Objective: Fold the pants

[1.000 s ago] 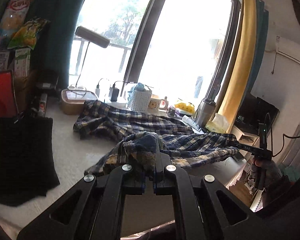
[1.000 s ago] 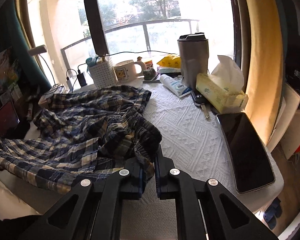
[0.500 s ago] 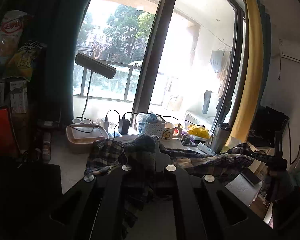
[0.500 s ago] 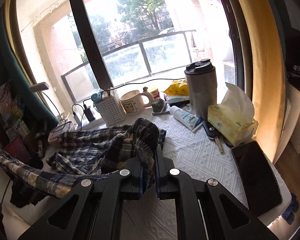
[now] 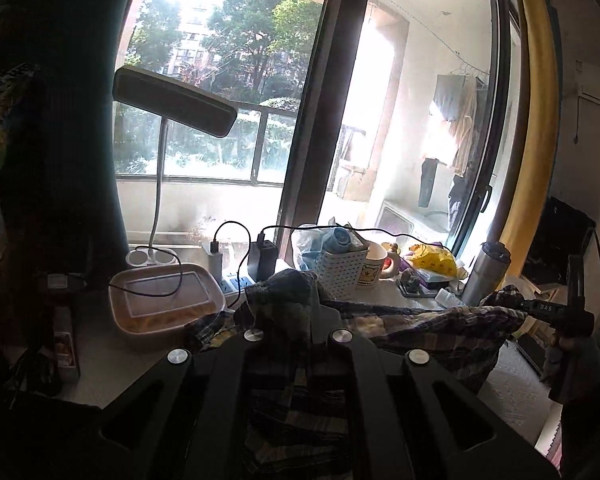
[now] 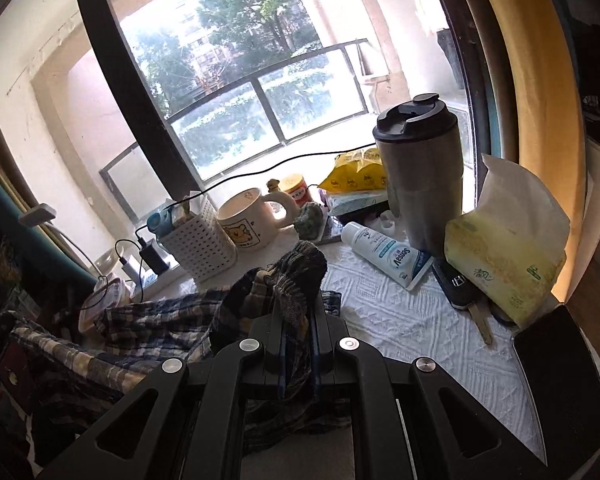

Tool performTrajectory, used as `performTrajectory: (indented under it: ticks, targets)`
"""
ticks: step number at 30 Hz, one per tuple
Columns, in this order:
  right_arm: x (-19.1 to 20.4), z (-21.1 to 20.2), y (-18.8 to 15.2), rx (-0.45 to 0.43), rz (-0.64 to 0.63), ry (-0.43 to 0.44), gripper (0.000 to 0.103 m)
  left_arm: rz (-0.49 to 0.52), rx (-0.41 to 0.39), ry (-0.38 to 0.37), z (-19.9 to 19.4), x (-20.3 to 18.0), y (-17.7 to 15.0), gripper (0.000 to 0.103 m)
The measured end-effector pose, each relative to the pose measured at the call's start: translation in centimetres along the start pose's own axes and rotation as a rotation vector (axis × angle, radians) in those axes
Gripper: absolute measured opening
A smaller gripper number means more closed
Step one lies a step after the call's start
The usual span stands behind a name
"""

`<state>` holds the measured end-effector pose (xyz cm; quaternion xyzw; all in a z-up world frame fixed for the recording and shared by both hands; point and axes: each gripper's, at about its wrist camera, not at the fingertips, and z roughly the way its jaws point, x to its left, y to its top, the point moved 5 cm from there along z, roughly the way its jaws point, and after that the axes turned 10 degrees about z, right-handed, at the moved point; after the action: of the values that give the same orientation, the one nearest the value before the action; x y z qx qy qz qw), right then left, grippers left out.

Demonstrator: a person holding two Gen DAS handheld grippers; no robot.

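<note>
The plaid pants (image 5: 432,328) are blue, white and yellow. They hang in the air, stretched between both grippers above the table. My left gripper (image 5: 300,312) is shut on one bunched end of the pants. My right gripper (image 6: 296,312) is shut on the other bunched end (image 6: 296,276); it also shows at the right of the left wrist view (image 5: 540,308). The rest of the pants (image 6: 140,328) sags to the left in the right wrist view. The lower part of the pants is hidden behind the gripper bodies.
A white textured table cover (image 6: 400,320) lies below. Along the window stand a steel tumbler (image 6: 420,176), tissue pack (image 6: 508,256), cream tube (image 6: 384,252), mug (image 6: 248,220), white basket (image 6: 200,248), lunch box (image 5: 164,296) and desk lamp (image 5: 172,100). A dark phone (image 6: 556,360) lies at right.
Both grippers have risen, lifting the pants off the table. The fabric now hangs stretched between them instead of lying spread on the table.
</note>
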<state>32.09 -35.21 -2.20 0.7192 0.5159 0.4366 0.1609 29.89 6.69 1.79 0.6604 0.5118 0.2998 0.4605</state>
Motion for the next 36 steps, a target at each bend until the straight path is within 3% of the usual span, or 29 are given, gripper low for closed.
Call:
performTrajectory:
  ticks: [4, 9, 10, 12, 13, 16, 18, 19, 25, 32, 36]
  targets:
    - [0.1, 3.2, 1.4, 0.015, -0.004, -0.028, 0.008, -0.009, 0.034, -0.025, 4.1, 1.3, 0.5, 0.003]
    - [-0.5, 7.8, 2.3, 0.069, 0.010, -0.078, 0.009, -0.089, 0.182, -0.032, 10.3, 4.1, -1.9, 0.009]
    - [-0.5, 8.6, 2.3, 0.071, 0.010, -0.083, 0.009, -0.096, 0.195, -0.015, 10.9, 4.6, -2.4, 0.016]
    - [-0.5, 10.0, 2.6, 0.082, 0.008, -0.097, 0.011, -0.090, 0.196, 0.035, 11.2, 5.4, -2.9, 0.068]
    - [-0.6, 10.6, 2.7, 0.082, 0.010, -0.098, 0.012, -0.091, 0.181, 0.049, 10.9, 5.8, -2.9, 0.073]
    - [-0.6, 11.8, 3.3, 0.079, 0.004, -0.098, 0.031, -0.095, 0.163, 0.105, 9.9, 7.2, -2.9, 0.075]
    - [-0.6, 11.8, 3.9, 0.051, 0.010, -0.079, 0.090, -0.113, 0.155, 0.135, 9.0, 7.9, -3.1, 0.077]
    - [-0.6, 11.4, 4.3, 0.026, 0.012, -0.061, 0.097, -0.121, 0.159, 0.139, 9.0, 8.4, -3.0, 0.078]
    - [-0.7, 9.6, 4.0, 0.025, -0.063, -0.089, 0.099, -0.153, 0.255, 0.135, 7.9, 8.3, -7.0, 0.079]
    - [-3.6, 7.0, -1.5, 0.144, -0.051, -0.105, 0.098, -0.232, 0.391, 0.130, 7.0, 7.9, -13.9, 0.079]
    - [-5.0, 5.6, -4.7, 0.207, -0.006, -0.105, 0.098, -0.305, 0.408, 0.121, 6.5, 8.4, -15.4, 0.079]
